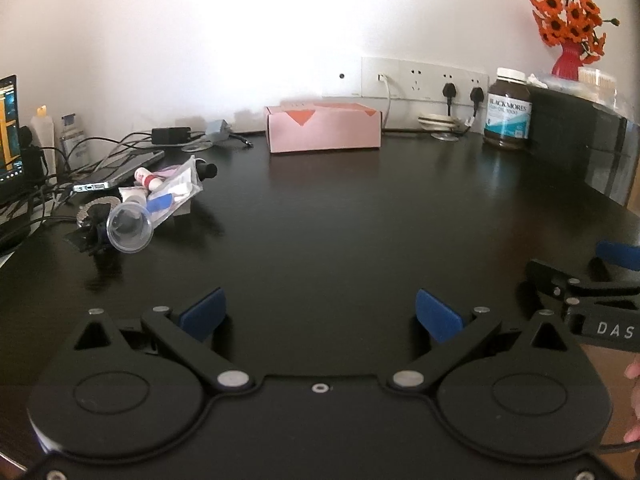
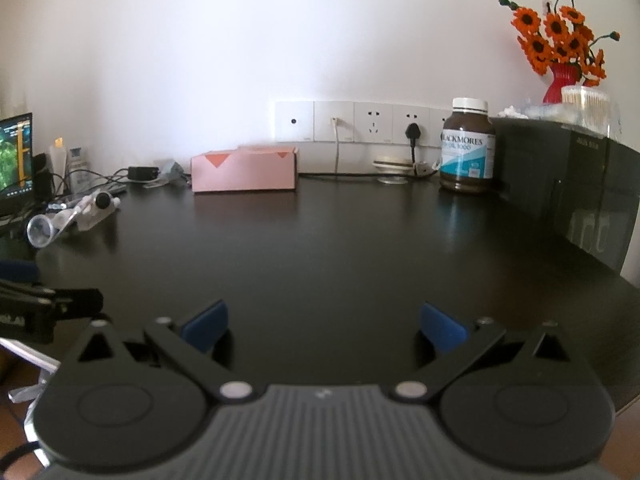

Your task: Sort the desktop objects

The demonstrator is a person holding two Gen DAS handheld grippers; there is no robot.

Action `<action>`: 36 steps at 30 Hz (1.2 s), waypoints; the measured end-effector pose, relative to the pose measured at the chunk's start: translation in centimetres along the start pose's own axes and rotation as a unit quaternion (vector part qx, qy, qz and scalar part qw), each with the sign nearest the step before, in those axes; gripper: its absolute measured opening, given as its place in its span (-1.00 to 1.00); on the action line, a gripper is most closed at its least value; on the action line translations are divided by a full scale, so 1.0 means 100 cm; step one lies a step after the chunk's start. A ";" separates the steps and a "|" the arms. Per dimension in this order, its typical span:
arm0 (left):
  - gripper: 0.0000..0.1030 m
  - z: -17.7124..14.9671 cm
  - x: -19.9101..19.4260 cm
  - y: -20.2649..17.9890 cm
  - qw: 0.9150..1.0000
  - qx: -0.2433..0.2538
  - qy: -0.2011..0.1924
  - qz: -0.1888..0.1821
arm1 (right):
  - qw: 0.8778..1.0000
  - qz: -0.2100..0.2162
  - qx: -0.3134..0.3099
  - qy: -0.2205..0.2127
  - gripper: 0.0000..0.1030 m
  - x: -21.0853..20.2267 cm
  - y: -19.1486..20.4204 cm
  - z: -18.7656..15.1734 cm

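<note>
A pile of small items lies at the left of the dark desk: a clear plastic cup on its side, a clear bag of tubes, a black clip-like thing. The right wrist view shows the same cup far left. A pink box stands at the back by the wall. My left gripper hovers low over bare desk, open and empty. My right gripper is likewise open and empty, to the right of the left one. Its fingers show at the left wrist view's right edge.
A brown supplement bottle stands at the back right beside a black cabinet bearing a red vase of orange flowers. Cables, a phone and a laptop screen crowd the left. Wall sockets sit behind.
</note>
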State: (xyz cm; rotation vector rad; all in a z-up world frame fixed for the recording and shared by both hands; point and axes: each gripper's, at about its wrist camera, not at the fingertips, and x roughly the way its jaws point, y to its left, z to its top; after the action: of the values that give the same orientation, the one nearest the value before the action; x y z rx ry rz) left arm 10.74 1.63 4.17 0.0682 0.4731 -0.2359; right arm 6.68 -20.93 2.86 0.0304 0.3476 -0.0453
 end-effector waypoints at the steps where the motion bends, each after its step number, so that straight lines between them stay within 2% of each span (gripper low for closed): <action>1: 1.00 -0.001 0.000 0.000 1.000 0.000 -0.004 0.001 | 1.000 0.001 0.000 -0.002 0.99 0.000 0.001 0.000; 9: 1.00 0.002 0.001 -0.001 1.000 -0.009 0.000 0.016 | 1.000 0.012 -0.005 -0.003 0.99 0.003 0.009 0.002; 20: 1.00 0.000 0.003 -0.004 0.999 -0.018 -0.009 0.029 | 1.000 0.006 -0.002 -0.027 0.99 0.004 0.017 -0.005; 36: 1.00 0.002 0.005 -0.002 1.000 -0.013 -0.005 0.020 | 1.000 0.004 -0.001 -0.029 0.99 0.003 0.017 -0.005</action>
State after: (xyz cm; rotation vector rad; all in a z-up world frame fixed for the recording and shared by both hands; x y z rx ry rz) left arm 11.27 1.30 4.14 0.0512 0.4634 -0.1911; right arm 6.89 -19.25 2.28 0.0285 0.2891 -0.0370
